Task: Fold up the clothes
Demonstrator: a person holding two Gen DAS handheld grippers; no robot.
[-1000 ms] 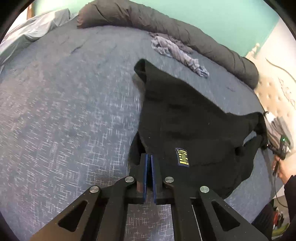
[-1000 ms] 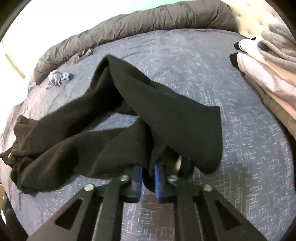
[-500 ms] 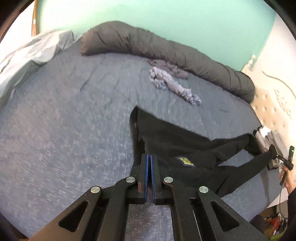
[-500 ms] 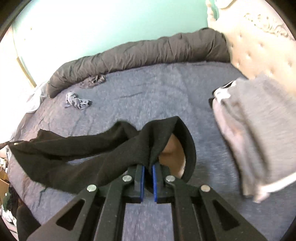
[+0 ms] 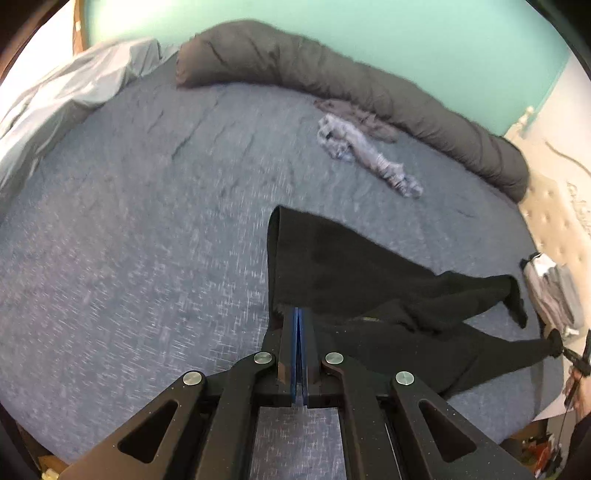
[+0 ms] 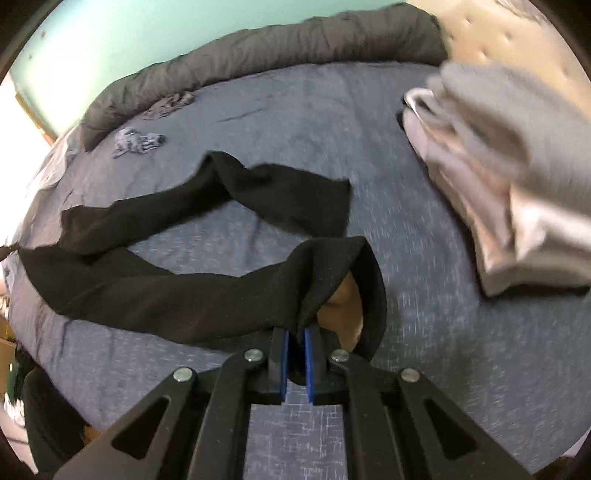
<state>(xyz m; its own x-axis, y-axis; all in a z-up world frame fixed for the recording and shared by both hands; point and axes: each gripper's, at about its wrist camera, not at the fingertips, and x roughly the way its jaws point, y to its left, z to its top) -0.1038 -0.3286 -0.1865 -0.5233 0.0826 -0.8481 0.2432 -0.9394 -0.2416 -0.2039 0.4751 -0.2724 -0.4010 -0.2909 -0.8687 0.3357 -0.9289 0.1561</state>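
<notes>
Black trousers (image 5: 351, 280) hang stretched above the blue bed between my two grippers. In the left wrist view my left gripper (image 5: 298, 314) is shut on the waist edge, and the legs trail off to the right. In the right wrist view my right gripper (image 6: 296, 334) is shut on the hem of one leg (image 6: 192, 299), whose open cuff loops over the fingers. The second leg (image 6: 280, 195) lies loose on the bed (image 6: 424, 332) beyond. The far end of the trousers, at the left edge of the right wrist view, is too small to make out.
A stack of folded grey and pale clothes (image 6: 517, 184) sits at the right by the tufted headboard (image 6: 498, 33). A crumpled grey garment (image 5: 365, 155) lies near a rolled dark duvet (image 5: 369, 88) along the far edge. A pale sheet (image 5: 62, 110) is bunched at the left.
Both grippers have risen and moved apart, pulling the bunched trousers out long. One leg has dropped free onto the bed, and the yellow label has turned almost out of sight.
</notes>
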